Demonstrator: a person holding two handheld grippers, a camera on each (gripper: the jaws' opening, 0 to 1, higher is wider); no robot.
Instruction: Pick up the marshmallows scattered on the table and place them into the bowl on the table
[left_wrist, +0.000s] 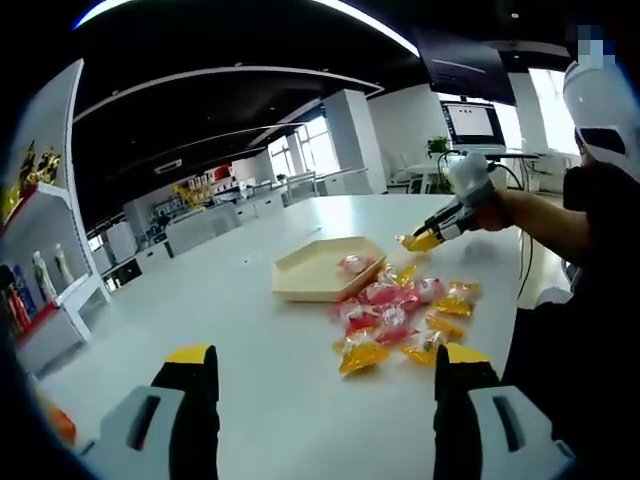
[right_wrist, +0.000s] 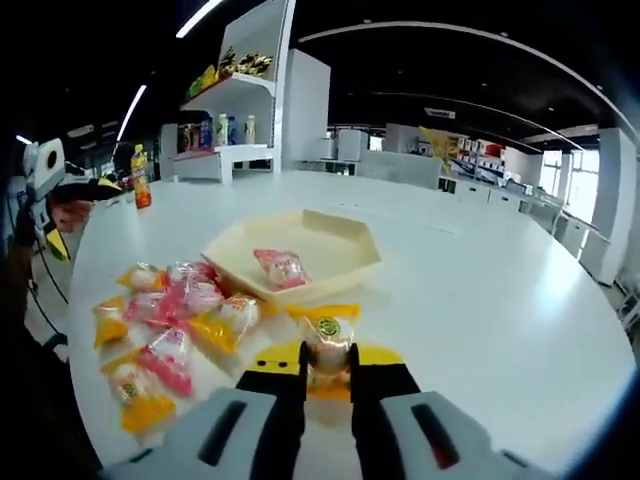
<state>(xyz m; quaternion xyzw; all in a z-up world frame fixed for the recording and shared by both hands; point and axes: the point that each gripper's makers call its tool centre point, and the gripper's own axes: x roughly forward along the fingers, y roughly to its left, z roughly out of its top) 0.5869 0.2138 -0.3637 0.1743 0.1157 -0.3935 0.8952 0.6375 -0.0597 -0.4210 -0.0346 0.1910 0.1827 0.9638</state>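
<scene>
In the right gripper view the right gripper, black-and-yellow jaws on a grey body, is clenched on a yellow-wrapped marshmallow packet — the jaws are drawn in close with the packet pinched between their tips, its long axis pointing away from the gripper toward the shallow cream hexagonal bowl just ahead. A small round printed mark sits on the wrapper, too small to read. One pink-wrapped marshmallow packet already lies inside the bowl, tilted across its floor. The scattered pile of pink and yellow wrapped marshmallows lies on the round white table just beside the bowl, on the side toward the person. In the left gripper view the left gripper hangs released, its two yellow-tipped jaws wide apart with nothing between them and touching nothing, above the near part of the table, short of the pile. There the right gripper comes in from the right, held over the table by the bowl's far rim, a yellow packet at its tip. White shelves with bottles stand beyond the table's far edge — their labels are unreadable.
</scene>
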